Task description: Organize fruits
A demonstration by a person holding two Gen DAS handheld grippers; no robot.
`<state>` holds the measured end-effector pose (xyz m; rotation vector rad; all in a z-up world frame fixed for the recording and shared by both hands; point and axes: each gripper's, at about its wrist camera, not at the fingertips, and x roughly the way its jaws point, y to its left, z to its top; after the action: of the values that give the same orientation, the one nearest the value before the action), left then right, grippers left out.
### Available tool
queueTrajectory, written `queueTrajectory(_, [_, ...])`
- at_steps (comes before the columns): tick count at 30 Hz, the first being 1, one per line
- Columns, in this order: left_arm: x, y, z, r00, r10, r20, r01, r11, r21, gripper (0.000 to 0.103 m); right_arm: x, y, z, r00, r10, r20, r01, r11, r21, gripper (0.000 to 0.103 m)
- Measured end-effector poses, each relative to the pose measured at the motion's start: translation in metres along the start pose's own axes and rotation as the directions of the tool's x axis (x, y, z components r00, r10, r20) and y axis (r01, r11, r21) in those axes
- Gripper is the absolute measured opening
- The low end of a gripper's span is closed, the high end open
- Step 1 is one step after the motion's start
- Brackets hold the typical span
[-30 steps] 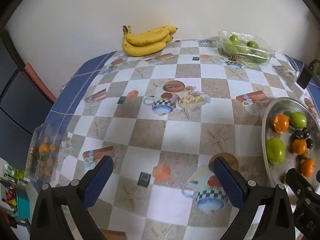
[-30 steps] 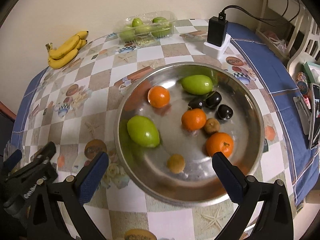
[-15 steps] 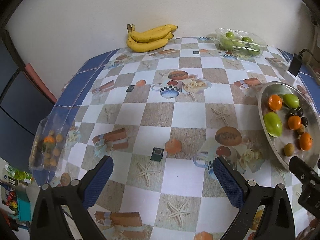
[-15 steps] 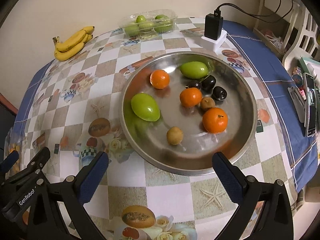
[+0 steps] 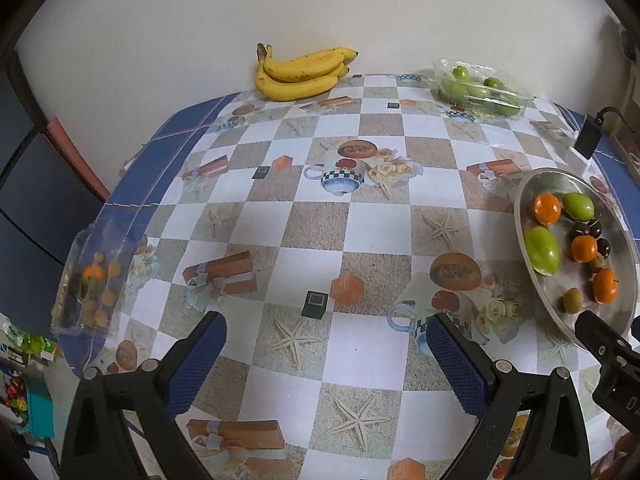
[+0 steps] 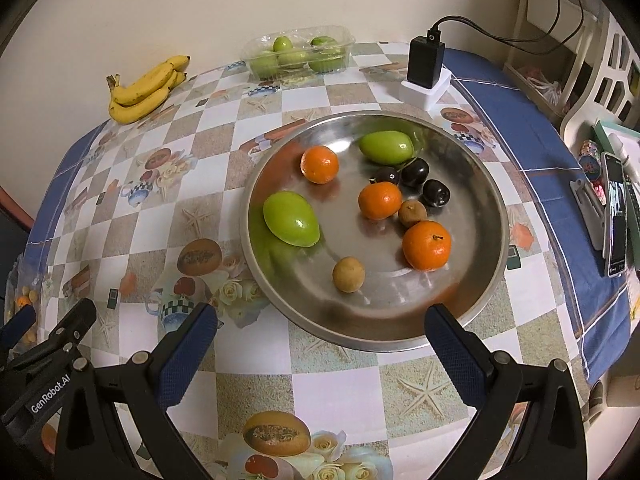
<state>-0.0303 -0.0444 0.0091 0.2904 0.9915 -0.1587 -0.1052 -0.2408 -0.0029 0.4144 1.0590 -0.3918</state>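
Note:
A round steel tray (image 6: 472, 304) (image 5: 524, 248) holds two green fruits (image 6: 291, 220), three oranges (image 6: 426, 245), dark plums (image 6: 415, 173) and small brown fruits (image 6: 349, 274). My right gripper (image 6: 320, 344) hovers open over the tray's near rim, nothing between its fingers. My left gripper (image 5: 326, 354) is open above the checked tablecloth, left of the tray. A bunch of bananas (image 5: 302, 74) (image 6: 146, 88) lies at the far edge by the wall. A clear box of green fruits (image 5: 482, 92) (image 6: 298, 54) sits at the back.
A clear box of small orange fruits (image 5: 94, 280) rests at the table's left edge. A black charger on a white block (image 6: 426, 70) with a cable stands behind the tray. A phone (image 6: 616, 216) and clutter lie at the right edge. A white chair (image 6: 608, 76) stands beyond.
Both grippers have pulled back and up from the table, so more of the tablecloth and the whole tray now show. Both stay open.

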Motion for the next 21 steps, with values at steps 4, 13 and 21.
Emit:
queueTrajectory(4, [0.0018, 0.0016, 0.0005, 1.0, -0.01, -0.006, 0.01, 1.0, -0.007, 0.102, 0.0, 0.0008, 0.0, 1.0, -0.001, -0.002, 0.001, 1.0, -0.003, 0.103])
queueTrajectory(13, [0.0032, 0.0027, 0.0006, 1.0, -0.016, -0.01, 0.016, 1.0, -0.01, 0.102, 0.0019, 0.0008, -0.0001, 1.0, -0.002, -0.011, 0.002, 1.0, -0.003, 0.103])
queueTrajectory(21, [0.0053, 0.0033, 0.0021, 1.0, -0.02, -0.013, 0.02, 1.0, -0.013, 0.102, 0.0066, 0.0038, -0.0003, 1.0, -0.005, -0.028, 0.004, 1.0, -0.014, 0.103])
